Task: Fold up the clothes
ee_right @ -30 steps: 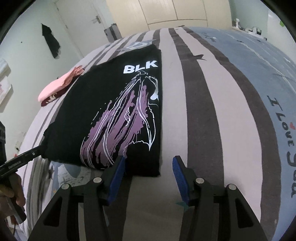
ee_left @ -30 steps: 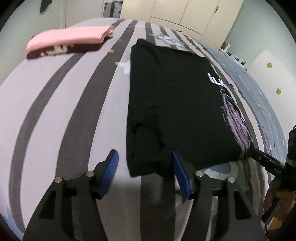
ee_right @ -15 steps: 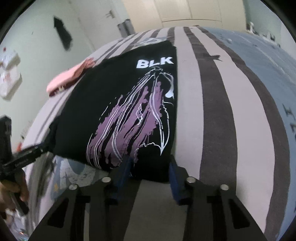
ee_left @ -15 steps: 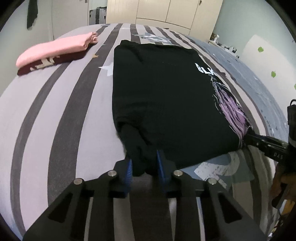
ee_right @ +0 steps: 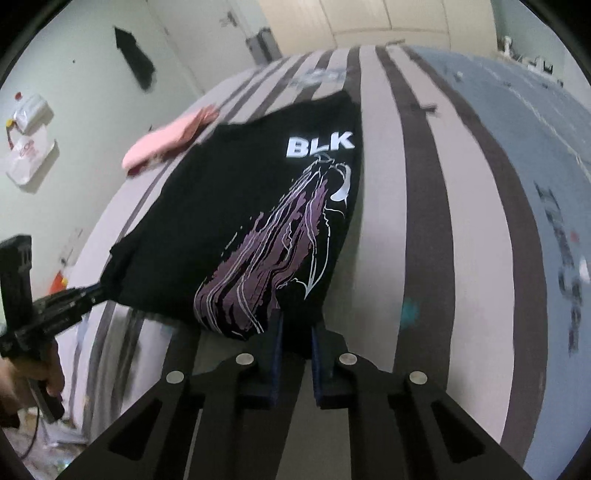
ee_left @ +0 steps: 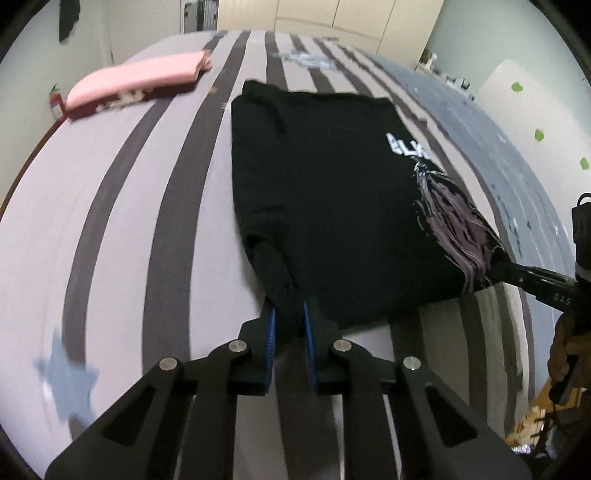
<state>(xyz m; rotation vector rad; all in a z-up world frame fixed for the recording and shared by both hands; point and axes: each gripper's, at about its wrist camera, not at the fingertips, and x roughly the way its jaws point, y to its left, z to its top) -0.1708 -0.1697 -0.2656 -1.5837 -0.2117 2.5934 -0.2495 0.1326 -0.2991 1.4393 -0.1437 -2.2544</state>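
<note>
Left wrist view, left gripper [ee_left: 289,325] clamping black T-shirt [ee_left: 332,192] near edge, right gripper [ee_right: 296,332] pinching opposite corner, striped bedsheet [ee_left: 140,206] around.

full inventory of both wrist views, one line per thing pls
black T-shirt: 1, black with white BLK lettering and a purple-white print, partly folded on the bed, near edge lifted at two corners.
folded clothes: 1 stack, pink over dark red, far left of the bed.
bed sheet: 1, lilac with dark stripes, grey-blue on its right side, under everything.
wardrobe: 1, cream, behind the bed.
plastic bag: 1, white, on the left wall.
left gripper: 1, black with blue pads, jaws shut on the shirt's near left corner.
right gripper: 1, same build, jaws shut on the near right corner.
</note>
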